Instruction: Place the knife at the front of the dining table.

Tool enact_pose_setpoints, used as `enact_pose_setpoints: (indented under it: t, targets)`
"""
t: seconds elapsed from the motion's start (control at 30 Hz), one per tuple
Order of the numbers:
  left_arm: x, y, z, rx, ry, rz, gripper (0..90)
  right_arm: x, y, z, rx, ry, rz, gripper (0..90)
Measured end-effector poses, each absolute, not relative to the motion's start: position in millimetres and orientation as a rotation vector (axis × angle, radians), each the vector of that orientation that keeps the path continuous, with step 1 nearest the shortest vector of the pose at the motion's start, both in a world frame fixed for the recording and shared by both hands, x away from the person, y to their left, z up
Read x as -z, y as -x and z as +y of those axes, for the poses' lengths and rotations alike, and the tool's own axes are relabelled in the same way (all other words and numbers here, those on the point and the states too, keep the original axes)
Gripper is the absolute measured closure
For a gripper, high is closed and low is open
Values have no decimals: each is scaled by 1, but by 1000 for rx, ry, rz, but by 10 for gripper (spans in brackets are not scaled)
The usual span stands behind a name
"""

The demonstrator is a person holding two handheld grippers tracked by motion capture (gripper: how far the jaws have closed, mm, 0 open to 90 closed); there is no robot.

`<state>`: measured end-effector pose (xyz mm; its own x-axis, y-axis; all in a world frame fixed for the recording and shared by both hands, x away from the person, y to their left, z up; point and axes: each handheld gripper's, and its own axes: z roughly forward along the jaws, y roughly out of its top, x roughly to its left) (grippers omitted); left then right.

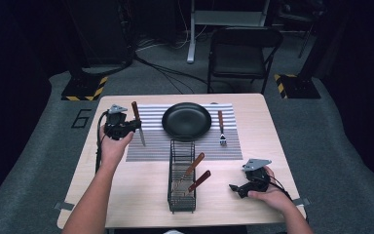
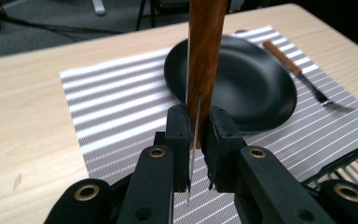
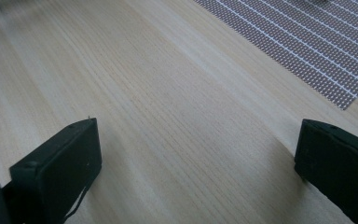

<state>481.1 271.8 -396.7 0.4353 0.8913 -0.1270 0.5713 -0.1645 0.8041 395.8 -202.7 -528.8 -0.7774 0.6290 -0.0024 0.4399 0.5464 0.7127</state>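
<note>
Left gripper [image 2: 193,140] is clamped on the knife [image 1: 137,122] where the wooden handle meets the blade, at the plate's [image 1: 187,121] 9 o'clock, over the striped mat [image 1: 151,146]. Knife looks light, stiff, with a thin slick blade, so the handle is the safer hold. Long axis runs 12 to 6, blade toward 6. Right gripper [image 1: 237,187] idle, jaws wide apart, holding nothing.

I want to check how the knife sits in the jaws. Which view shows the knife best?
The left gripper view: the knife stands close up, its wooden handle and thin blade clamped between the left gripper jaws. The high view shows the whole knife small, over the striped mat. The right gripper view looks at the table.
</note>
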Motion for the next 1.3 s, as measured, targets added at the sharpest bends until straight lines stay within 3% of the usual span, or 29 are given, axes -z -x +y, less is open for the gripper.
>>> enact_pose_setpoints:
  t: [0.87,1.3]
  targets:
    - [426,-499,270,-432,-1859,1309,805,529,-396,-203,-1058,-896,2525,0]
    - [447,-525,275,-377,-1711,1387,805,529,-396,-203,-1058,-896,2525,0]
